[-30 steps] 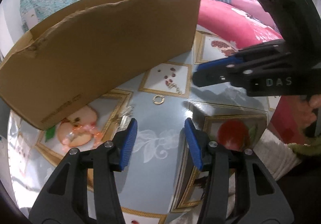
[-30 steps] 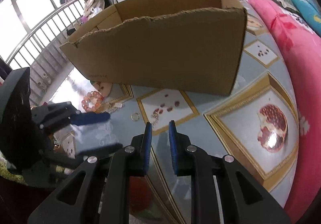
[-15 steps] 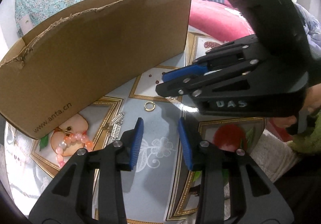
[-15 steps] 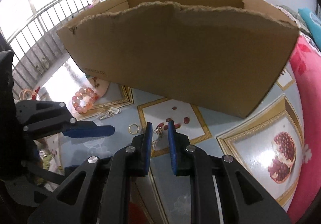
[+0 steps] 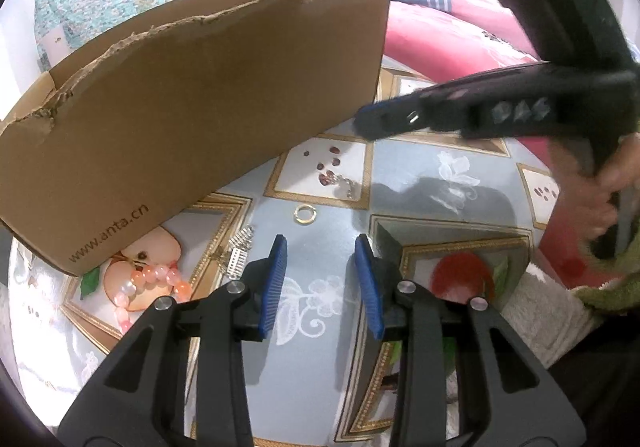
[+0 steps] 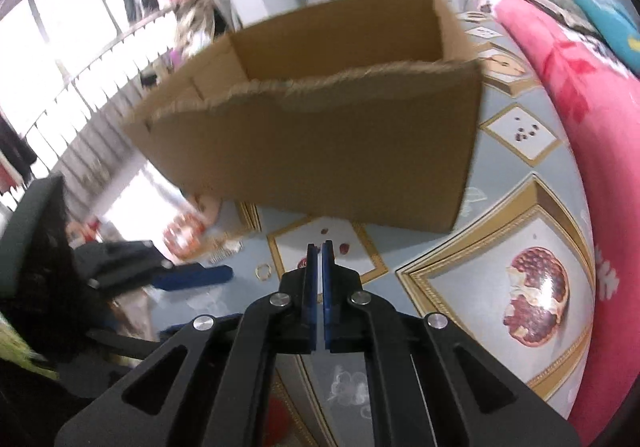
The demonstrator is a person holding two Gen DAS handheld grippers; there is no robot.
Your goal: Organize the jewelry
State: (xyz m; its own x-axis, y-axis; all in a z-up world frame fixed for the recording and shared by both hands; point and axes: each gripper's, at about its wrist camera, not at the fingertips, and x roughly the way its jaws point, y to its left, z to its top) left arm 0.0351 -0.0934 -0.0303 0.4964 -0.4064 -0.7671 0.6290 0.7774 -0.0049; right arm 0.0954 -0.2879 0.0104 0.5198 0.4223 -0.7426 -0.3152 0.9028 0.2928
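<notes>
The left gripper [image 5: 320, 279] is held with fingers apart, nothing between them. The right gripper [image 6: 319, 259] is seen with fingers together. On the counter [image 5: 420, 175], a gold ring [image 5: 305, 213] lies at 12 o'clock of the left fingers, a bead bracelet [image 5: 152, 279] at 9 o'clock, beside the cardboard box [image 5: 200, 107].

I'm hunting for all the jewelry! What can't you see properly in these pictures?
Cardboard box bottom: its front wall hides it, both views.
Bead bracelet: partly behind the left gripper finger, left view; blurred in right view.
Anything pinched in the right gripper: shut pads too tight to tell, right view.
</notes>
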